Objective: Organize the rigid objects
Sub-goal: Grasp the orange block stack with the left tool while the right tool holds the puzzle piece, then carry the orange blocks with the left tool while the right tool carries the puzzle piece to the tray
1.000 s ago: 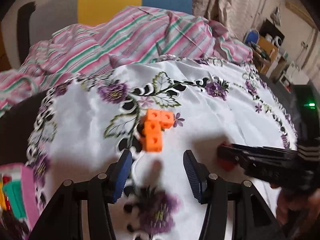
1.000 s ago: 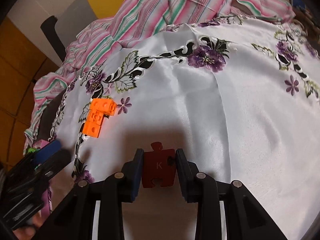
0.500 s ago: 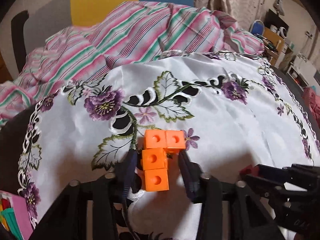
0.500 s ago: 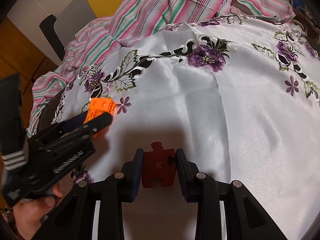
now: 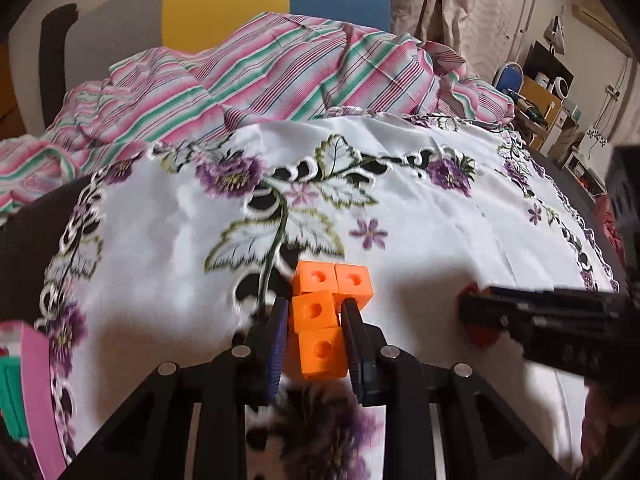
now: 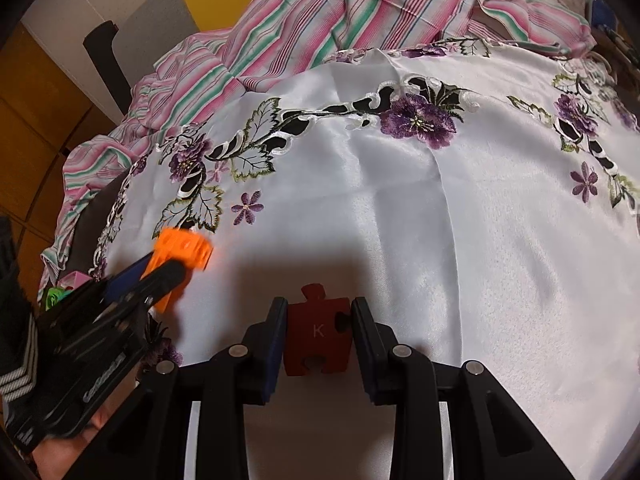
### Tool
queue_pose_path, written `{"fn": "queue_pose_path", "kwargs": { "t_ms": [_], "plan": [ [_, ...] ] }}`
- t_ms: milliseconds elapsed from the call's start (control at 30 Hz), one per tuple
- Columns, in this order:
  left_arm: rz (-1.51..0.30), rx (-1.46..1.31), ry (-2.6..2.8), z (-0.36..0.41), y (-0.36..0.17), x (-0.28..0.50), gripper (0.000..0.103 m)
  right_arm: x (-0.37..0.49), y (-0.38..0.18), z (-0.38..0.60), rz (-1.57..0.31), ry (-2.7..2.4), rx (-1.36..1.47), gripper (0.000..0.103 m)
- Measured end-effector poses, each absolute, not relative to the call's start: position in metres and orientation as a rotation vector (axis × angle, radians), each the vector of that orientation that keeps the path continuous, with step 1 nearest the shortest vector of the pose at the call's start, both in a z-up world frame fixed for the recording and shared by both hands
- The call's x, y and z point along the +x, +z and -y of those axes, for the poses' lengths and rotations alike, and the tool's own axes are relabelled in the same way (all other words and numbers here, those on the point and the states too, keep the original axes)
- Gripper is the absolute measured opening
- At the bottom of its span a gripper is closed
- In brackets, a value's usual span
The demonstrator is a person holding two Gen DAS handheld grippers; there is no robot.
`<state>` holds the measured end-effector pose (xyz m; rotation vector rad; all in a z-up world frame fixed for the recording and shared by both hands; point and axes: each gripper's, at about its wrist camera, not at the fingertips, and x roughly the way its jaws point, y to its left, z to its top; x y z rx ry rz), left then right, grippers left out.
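Left gripper (image 5: 316, 336) closing on orange blocks (image 5: 320, 316) — right gripper (image 6: 319, 334) grips puzzle piece (image 6: 318, 336).

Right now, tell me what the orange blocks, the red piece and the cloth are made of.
Orange blocks: likely hard plastic, matte, crisp moulded edges and round sockets.
Red piece: perhaps foam or wood, dull, thick flat jigsaw cut with stamped K.
Cloth: satin-like fabric, glossy sheen, creases, embroidered purple flowers.
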<state>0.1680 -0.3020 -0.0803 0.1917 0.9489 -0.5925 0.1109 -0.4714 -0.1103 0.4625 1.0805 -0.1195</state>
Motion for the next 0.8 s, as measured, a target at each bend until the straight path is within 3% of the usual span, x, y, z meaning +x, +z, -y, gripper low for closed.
{"fn": "queue_pose_path", "kwargs": {
  "t_ms": [233, 333, 433, 500, 800],
  "plan": [
    [-0.946, 0.214, -0.591, 0.288, -0.082, 0.142, 0.026, 0.111, -0.109, 0.463, -1.083, -0.129, 0.378, 0.033],
    [-0.968, 0.198, -0.585, 0.29, -0.082, 0.144, 0.033, 0.111, -0.109, 0.461, -1.082, -0.132, 0.351, 0.033],
    [-0.978, 0.208, -0.584, 0.295, -0.082, 0.146, 0.033, 0.111, -0.108, 0.459, -1.081, -0.133, 0.331, 0.033],
    [-0.975, 0.231, -0.592, 0.296, -0.082, 0.144, 0.026, 0.111, -0.108, 0.459, -1.079, -0.134, 0.326, 0.033],
    [-0.975, 0.148, -0.629, 0.276, -0.075, 0.119, 0.024, 0.111, -0.104, 0.454, -1.054, -0.124, 0.299, 0.033]
  ]
}}
